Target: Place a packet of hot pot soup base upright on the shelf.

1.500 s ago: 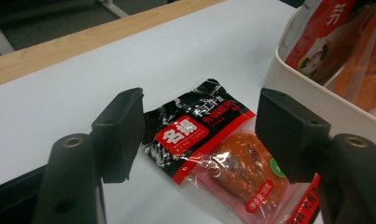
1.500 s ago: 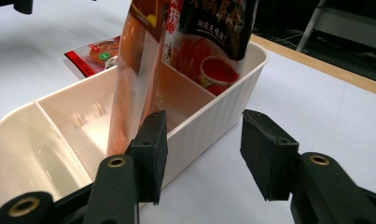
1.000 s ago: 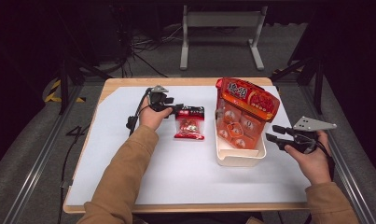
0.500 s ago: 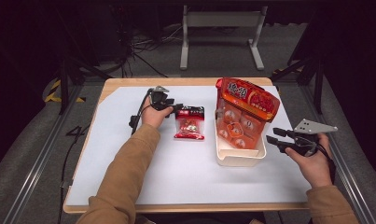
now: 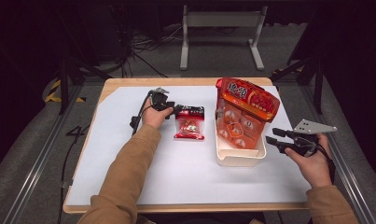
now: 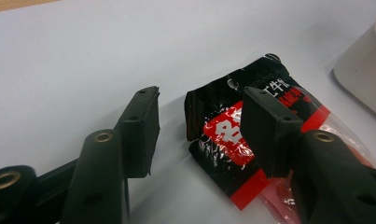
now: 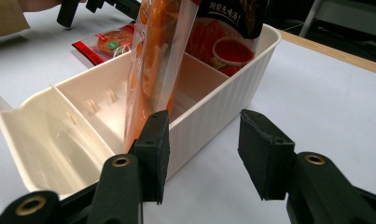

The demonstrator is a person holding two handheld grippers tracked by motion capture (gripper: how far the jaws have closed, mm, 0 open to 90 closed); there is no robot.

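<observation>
White sheet [image 5: 190, 177] over a pale wooden counter [image 5: 129, 83], wood showing as a rim at the far and near edges. Grey floor all round, dark room behind, a metal stand [image 5: 220, 28] at 12 o'clock beyond the counter, cables on the floor at 11 o'clock.

Near the middle of the sheet, a small red-and-black snack packet [image 5: 189, 123] lying flat. At 3 o'clock of it, just beside, a cream divided bin [image 5: 239, 156] with a tall orange bag [image 5: 245, 109] standing in it, leaning toward 12 o'clock.

Left forearm in a tan sleeve [image 5: 129, 163] stretched diagonally from 6 o'clock toward the packet, hand wrapped round the left hand-held gripper [image 6: 199, 126], lowered close to the sheet and pointing toward 3 o'clock. Jaws astride the packet's black top edge, one on the bare sheet, the other over the printed film; jaws just now closing, yet a gap visible at the edge, so not clenched on it.

Right hand at 4 o'clock of the bin, resting low, the right hand-held gripper [image 7: 202, 154] aimed at 9 o'clock toward the bin's ribbed wall. Jaws apart with nothing between, one pad [image 7: 153, 149] just in front of the wall, contact impossible to tell.
</observation>
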